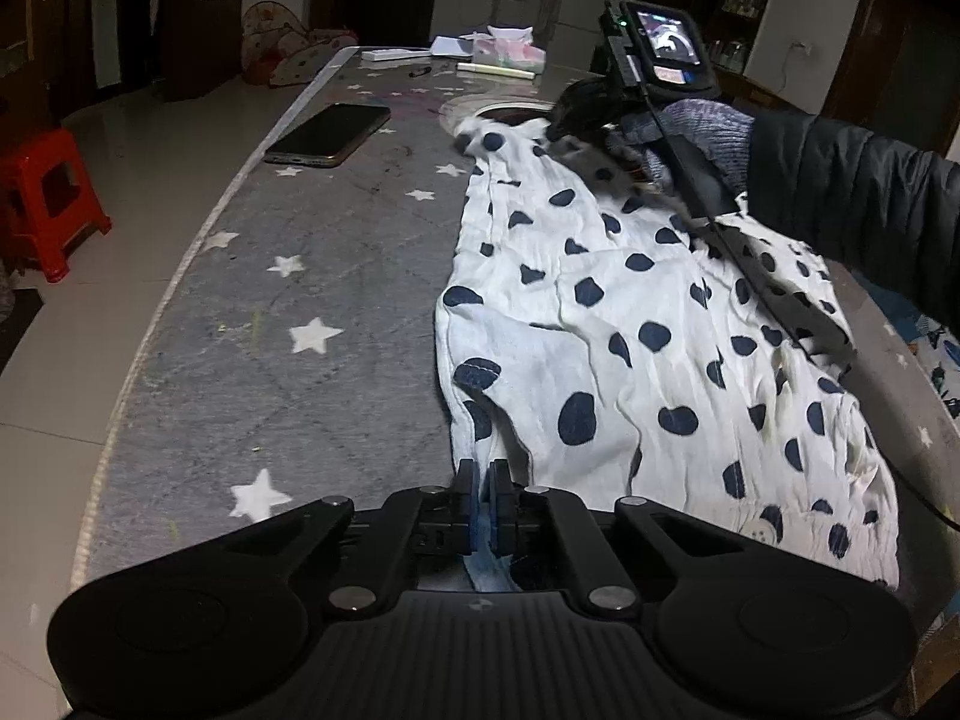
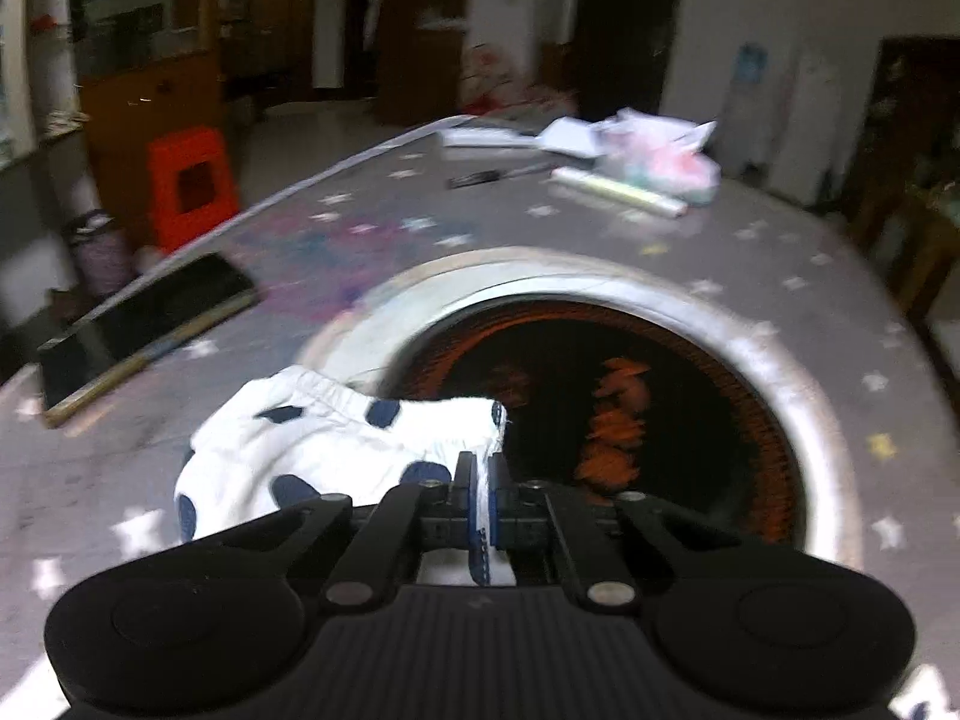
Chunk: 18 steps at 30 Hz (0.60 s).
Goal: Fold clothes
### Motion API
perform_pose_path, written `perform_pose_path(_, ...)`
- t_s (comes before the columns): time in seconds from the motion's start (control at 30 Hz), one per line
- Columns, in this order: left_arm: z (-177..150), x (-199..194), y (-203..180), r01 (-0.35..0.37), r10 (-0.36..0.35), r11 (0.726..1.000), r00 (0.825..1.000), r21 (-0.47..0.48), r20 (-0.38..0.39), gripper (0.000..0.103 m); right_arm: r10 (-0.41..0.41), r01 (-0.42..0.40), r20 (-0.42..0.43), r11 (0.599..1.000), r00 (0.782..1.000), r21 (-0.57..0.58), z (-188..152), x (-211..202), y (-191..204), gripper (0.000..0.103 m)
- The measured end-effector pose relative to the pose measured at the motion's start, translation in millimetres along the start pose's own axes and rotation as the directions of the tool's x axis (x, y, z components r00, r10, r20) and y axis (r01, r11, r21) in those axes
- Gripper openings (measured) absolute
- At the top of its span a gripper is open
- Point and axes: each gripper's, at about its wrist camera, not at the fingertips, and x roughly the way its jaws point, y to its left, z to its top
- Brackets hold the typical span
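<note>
A white garment with dark blue spots (image 1: 630, 324) lies stretched along the grey star-patterned table cover (image 1: 288, 276). My left gripper (image 1: 482, 471) is shut on the garment's near edge. My right gripper (image 1: 564, 126) is seen across the table, held by a gloved hand, gripping the far end. In the right wrist view my right gripper (image 2: 480, 465) is shut on the garment's elastic edge (image 2: 336, 426), just beside the round hole in the table (image 2: 600, 408). That view is blurred.
A black phone (image 1: 330, 133) lies on the table to the left of the garment. A pen, papers and a plastic bag (image 1: 510, 51) sit at the far end. A red stool (image 1: 45, 198) stands on the floor at left.
</note>
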Motion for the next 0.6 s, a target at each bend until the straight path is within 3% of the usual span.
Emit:
perform_pose_path(0.1, -1.2, -2.9, 1.5, -0.011, 0.011, 1.0, 1.0, 0.0, -0.003, 0.003, -0.011, 0.011, -0.01, 1.0, 1.0, 0.01, 2.1, -3.4, -9.4, 0.005)
perform_pose_path(0.23, 1.0, -4.2, 6.2, -0.019, 0.019, 1.0, 1.0, -0.002, -0.005, 0.004, 0.057, -0.056, -0.035, 0.998, 0.998, 0.033, 3.0, -26.2, -19.9, 0.01)
perform_pose_path(0.33, 5.0, -7.8, 9.0, -0.022, 0.022, 1.0, 1.0, 0.0, 0.01, 0.005, 0.106, -0.108, -0.061, 0.993, 0.993, -0.041, -4.0, -52.2, -18.1, 0.016)
perform_pose_path(0.6, 23.8, -22.9, 8.3, -0.053, 0.052, 0.999, 0.995, 0.01, 0.085, 0.007, 0.246, -0.262, -0.125, 0.954, 0.961, -0.142, -58.7, -134.9, -8.2, 0.018)
